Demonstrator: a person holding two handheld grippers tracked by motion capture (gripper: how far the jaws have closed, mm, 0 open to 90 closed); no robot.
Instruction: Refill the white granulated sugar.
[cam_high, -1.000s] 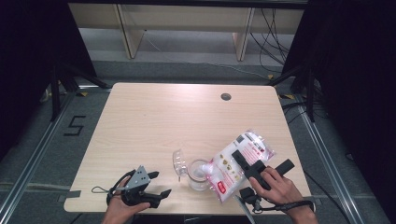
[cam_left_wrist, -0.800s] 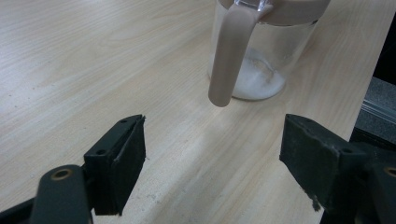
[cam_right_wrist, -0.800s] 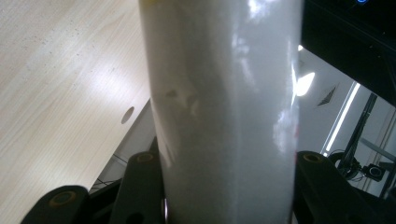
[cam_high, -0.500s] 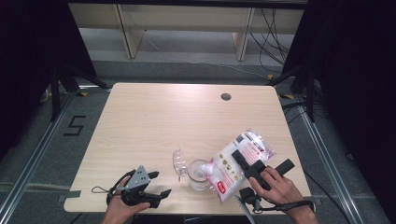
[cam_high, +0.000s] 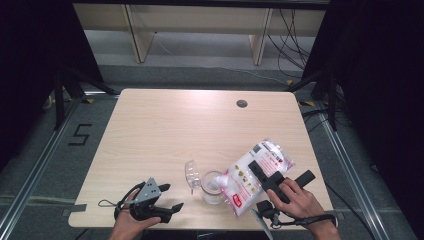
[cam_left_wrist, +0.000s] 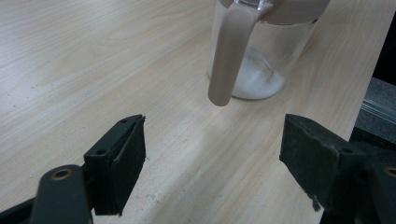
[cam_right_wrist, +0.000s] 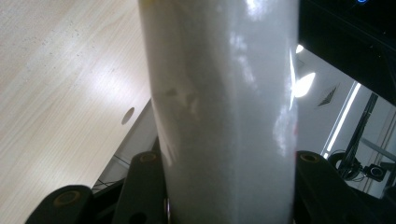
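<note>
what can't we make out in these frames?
- Bag print: too small in the high view.
- Bag's mouth: hidden behind the jar rim in the high view.
- Jar top: cut off by the top edge in the left gripper view.
- Right gripper pads: hidden behind the bag in the right gripper view.

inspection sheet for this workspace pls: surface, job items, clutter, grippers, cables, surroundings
Surface: light wood table, round grommet hole near its far edge.
Job's things: clear jar with a little white powder at the bottom, its lid flipped open; white bag tilted with its low end at the jar's mouth.
Clutter: nothing seen.
Grippers: left gripper open, empty, pointing at the jar; right gripper shut on the bag.
Cables: loop trailing from the left gripper; wires on the floor beyond.
Surroundings: black curtains, floor marking "5".
</note>
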